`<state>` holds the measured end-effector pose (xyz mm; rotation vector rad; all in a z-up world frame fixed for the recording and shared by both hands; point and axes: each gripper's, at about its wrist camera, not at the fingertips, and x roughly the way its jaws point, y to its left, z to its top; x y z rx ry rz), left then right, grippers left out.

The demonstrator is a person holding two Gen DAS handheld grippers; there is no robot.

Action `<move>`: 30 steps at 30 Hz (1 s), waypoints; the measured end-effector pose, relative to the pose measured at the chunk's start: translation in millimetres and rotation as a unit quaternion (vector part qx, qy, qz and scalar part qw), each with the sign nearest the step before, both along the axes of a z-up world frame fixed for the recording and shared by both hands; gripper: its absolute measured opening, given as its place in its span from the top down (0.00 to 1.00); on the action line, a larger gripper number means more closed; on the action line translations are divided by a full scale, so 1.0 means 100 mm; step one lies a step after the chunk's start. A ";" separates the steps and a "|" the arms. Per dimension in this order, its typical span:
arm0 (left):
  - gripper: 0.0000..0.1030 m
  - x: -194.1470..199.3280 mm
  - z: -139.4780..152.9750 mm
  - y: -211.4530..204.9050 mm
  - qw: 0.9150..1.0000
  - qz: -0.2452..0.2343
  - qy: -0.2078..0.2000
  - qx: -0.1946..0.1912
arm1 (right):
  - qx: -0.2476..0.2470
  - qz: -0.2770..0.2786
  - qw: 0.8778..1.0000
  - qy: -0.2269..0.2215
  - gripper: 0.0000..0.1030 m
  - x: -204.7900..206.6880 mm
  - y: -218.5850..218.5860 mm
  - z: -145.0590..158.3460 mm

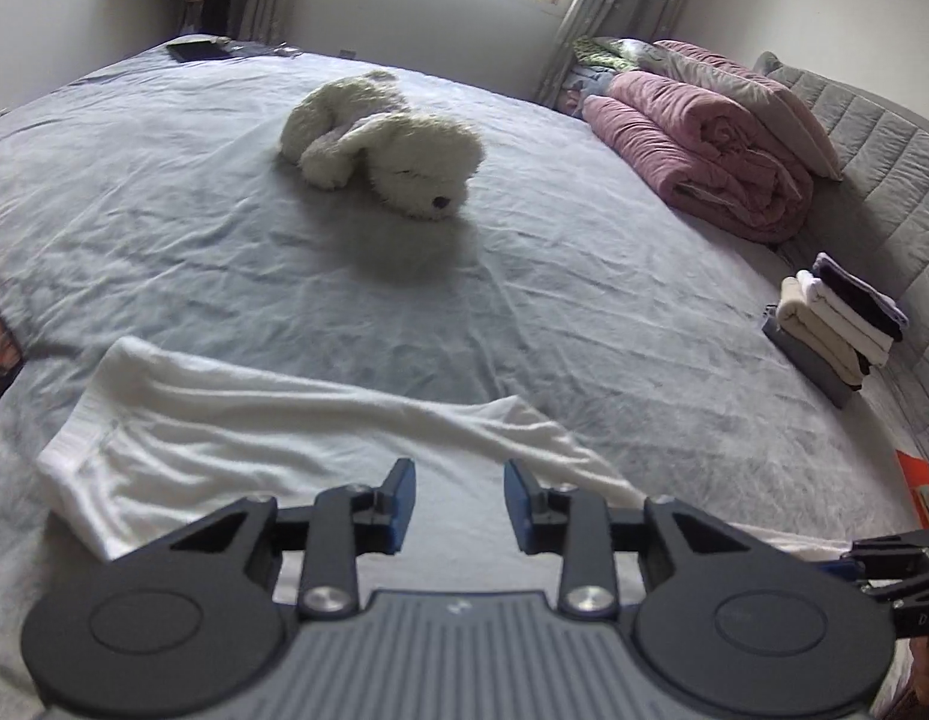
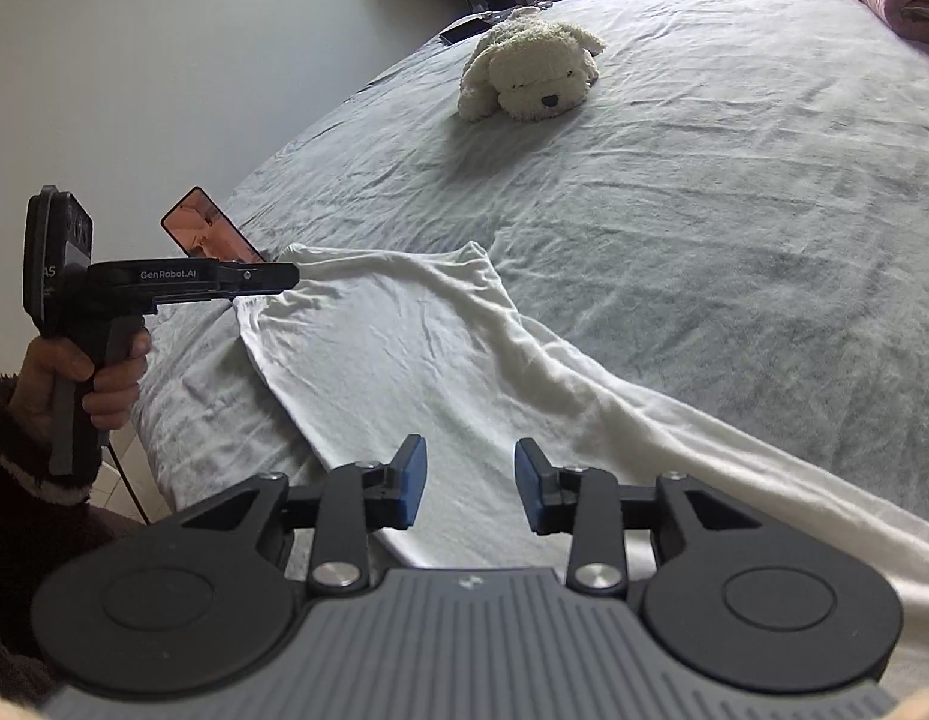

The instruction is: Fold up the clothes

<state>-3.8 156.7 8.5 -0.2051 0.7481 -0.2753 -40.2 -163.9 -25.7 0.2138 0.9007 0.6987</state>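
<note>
Left wrist view: the left gripper (image 1: 458, 504) hangs with its blue-padded fingers apart and nothing between them, just above one white garment (image 1: 236, 432). The garment lies flat and creased on the near edge of the grey bed (image 1: 584, 276), stretched sideways, one end ribbed. The right gripper (image 2: 470, 483) likewise stands apart and empty over the same cloth. Farther off lie one white plush dog (image 1: 386, 144), one stack of folded clothes (image 1: 836, 330) and one rolled pink quilt (image 1: 704, 162).
</note>
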 end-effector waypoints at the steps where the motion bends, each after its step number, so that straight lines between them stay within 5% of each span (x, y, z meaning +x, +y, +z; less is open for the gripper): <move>1: 0.67 0.06 -0.04 -0.08 1.000 -0.010 -0.014 -0.004 | 0.007 0.001 1.000 0.006 0.64 0.10 -0.04 -0.01; 4: 0.68 0.22 -0.26 -0.25 0.998 -0.034 -0.052 -0.008 | 0.033 0.003 0.999 0.034 0.64 0.38 -0.15 -0.07; 9: 0.75 0.42 -0.58 -0.33 0.997 -0.047 -0.053 -0.004 | 0.088 0.001 0.991 0.099 0.64 0.80 -0.38 -0.29; 16: 0.82 0.50 -0.87 -0.11 0.998 -0.033 -0.044 -0.023 | 0.183 0.033 0.958 0.219 0.62 1.20 -0.34 -0.78; 25: 0.82 0.50 -0.93 0.01 0.996 -0.031 -0.041 -0.067 | 0.213 0.075 0.945 0.237 0.63 1.57 0.11 -0.88; 30: 0.81 0.48 -0.87 0.00 0.997 -0.032 -0.040 -0.055 | 0.229 0.092 0.937 0.249 0.63 1.77 0.43 -0.93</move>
